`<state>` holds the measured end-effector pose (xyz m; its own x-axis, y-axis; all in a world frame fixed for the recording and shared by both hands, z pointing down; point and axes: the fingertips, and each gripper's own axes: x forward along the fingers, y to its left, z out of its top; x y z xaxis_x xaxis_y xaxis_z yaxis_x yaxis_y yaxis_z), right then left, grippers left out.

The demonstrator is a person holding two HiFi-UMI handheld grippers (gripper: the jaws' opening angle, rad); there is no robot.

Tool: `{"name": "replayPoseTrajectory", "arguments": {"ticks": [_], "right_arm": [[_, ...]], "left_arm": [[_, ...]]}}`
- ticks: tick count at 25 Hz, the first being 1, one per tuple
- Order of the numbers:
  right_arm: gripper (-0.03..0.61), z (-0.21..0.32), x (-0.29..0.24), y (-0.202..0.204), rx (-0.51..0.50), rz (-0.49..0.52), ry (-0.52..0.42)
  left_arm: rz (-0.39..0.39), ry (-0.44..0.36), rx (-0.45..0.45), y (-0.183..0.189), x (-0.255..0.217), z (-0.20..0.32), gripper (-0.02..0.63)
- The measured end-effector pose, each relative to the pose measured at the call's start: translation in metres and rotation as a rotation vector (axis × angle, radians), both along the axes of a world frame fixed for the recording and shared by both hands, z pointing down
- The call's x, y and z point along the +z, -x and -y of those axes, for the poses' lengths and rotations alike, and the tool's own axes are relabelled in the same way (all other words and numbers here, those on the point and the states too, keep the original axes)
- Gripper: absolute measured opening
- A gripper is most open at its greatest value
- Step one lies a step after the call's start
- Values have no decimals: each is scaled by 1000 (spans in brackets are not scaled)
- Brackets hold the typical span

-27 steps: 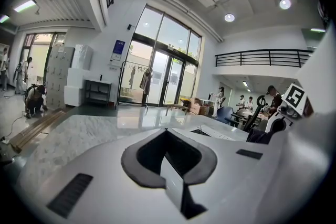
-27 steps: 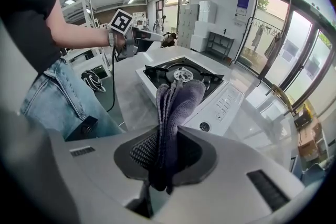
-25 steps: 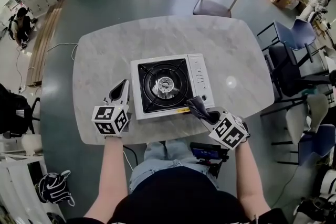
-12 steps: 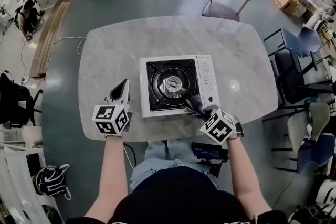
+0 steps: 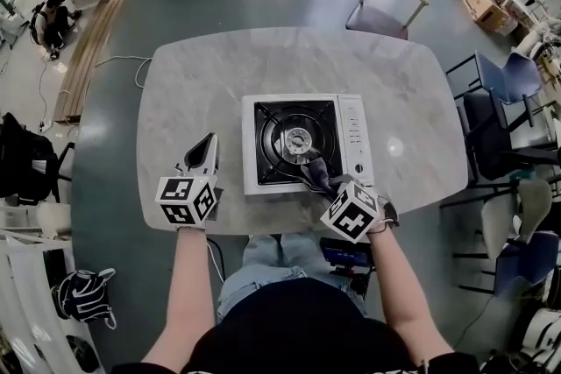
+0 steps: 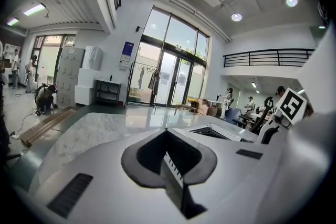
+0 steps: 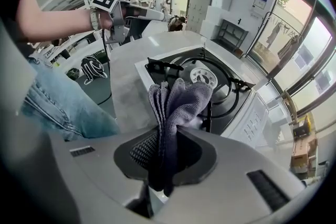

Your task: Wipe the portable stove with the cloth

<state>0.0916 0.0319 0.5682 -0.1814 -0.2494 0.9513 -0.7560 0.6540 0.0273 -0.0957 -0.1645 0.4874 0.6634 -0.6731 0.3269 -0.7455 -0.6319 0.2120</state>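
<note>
A white portable stove (image 5: pixel 355 140) with a black burner top (image 5: pixel 296 141) stands on the marble table (image 5: pixel 202 83). My right gripper (image 5: pixel 317 182) is shut on a folded grey cloth (image 7: pixel 176 105), and the cloth (image 5: pixel 316 175) rests over the stove's near edge by the black pan support. In the right gripper view the stove (image 7: pixel 247 123) lies just beyond the cloth. My left gripper (image 5: pixel 202 156) rests on the table left of the stove, its jaws together with nothing between them. In the left gripper view, my left gripper (image 6: pixel 168 162) points across the table, with the stove (image 6: pixel 223 132) off to its right.
A chair (image 5: pixel 386 9) stands at the table's far side. More chairs (image 5: pixel 495 92) crowd the right side. A person (image 5: pixel 51 17) crouches on the floor far left. The table's edge runs just under both grippers.
My right gripper has carried the cloth leftward and onto the stove's near edge. The left gripper has stayed in place.
</note>
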Motion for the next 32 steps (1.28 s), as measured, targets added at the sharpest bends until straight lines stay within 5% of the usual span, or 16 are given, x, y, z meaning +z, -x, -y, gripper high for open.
{"name": "replayPoseTrajectory", "arguments": {"ticks": [16,28,32], "right_arm": [[66,25,-2,69,-163,65,-1],[66,30,-18,123,-212,281,23],[66,40,-45,122,-214,342,-34]], "left_arm": [[-8,4,-98,36,1,-2,8],[-28,5,-160,50,0,-3,8],[-36,5,-177,50,-2,2,8]]}}
